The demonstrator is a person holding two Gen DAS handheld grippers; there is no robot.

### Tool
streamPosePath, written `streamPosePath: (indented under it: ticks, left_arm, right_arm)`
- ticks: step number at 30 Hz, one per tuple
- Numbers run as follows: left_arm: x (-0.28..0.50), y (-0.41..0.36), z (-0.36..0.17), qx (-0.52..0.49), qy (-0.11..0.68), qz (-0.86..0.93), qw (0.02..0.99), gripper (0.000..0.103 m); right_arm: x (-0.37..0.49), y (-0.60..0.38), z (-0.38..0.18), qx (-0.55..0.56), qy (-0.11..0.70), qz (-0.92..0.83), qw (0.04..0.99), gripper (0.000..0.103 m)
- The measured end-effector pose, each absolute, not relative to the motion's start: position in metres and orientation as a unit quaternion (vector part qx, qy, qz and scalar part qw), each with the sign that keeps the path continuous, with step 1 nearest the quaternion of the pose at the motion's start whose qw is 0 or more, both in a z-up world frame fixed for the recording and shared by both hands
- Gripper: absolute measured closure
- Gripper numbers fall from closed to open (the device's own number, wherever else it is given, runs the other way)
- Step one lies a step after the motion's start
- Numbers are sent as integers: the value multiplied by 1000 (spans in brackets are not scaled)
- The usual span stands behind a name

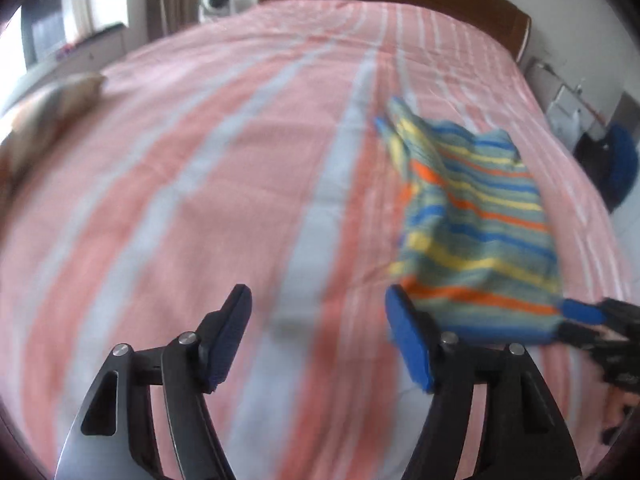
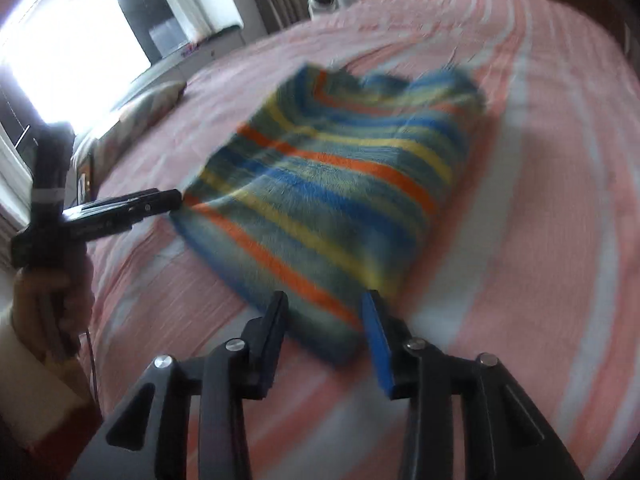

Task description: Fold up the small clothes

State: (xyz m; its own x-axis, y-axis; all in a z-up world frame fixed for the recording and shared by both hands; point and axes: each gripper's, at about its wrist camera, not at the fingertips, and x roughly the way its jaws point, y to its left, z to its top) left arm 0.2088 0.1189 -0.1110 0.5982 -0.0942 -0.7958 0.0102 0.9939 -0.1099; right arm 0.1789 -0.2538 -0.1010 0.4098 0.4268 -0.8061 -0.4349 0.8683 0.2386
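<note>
The striped garment (image 2: pixel 340 200) is lying folded over on the pink striped bedspread (image 1: pixel 200 200), its near hem just ahead of your right gripper (image 2: pixel 326 320) and off to the right of your left gripper (image 1: pixel 318 332). Both grippers are standing spread, pinching nothing (frames are blurred, so the hem contact is uncertain). You are looking to be between folds, judging by the doubled cloth. Next you are needing both jaw pairs closing on the near corners, right at the hem in front, left reaching rightward, then lifting together.
</note>
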Motion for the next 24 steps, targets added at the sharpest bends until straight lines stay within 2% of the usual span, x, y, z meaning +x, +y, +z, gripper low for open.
streamPosePath:
  ticks: [1,2,4,7,12,15,17,22,24]
  left_arm:
    - [209,122,-108,-43,449,-29,892,27]
    - [208,125,-104,-37,451,-27,891,25]
    - [201,126,-98,-28,449,-19,893,20]
    - [200,121,-95,-22,441,-12,897,13]
    - [204,107,-100,15,427,7,904,13]
    - [205,108,-100,22,413,14,910,13]
    - [207,113,-104,25,407,19,913,12]
    - [221,131,-133,37,407,35,912,1]
    - [233,136,-156,35,438,34,898,0]
  right_arm:
    - [173,-261,-95,11,474,255,843,55]
    - [164,-272,-87,31,461,249,851,43]
    - [146,-288,-77,47,436,223,871,35]
    - [117,-306,-75,35,409,167,897,35]
    - [83,-342,-93,-13,374,42,926,29]
    - [89,-361,-107,3,384,23,923,28]
    - [95,-375,-118,38,402,30,914,19]
    - [101,-377,-123,53,409,33,910,16]
    - [102,-374,-125,48,410,31,910,16]
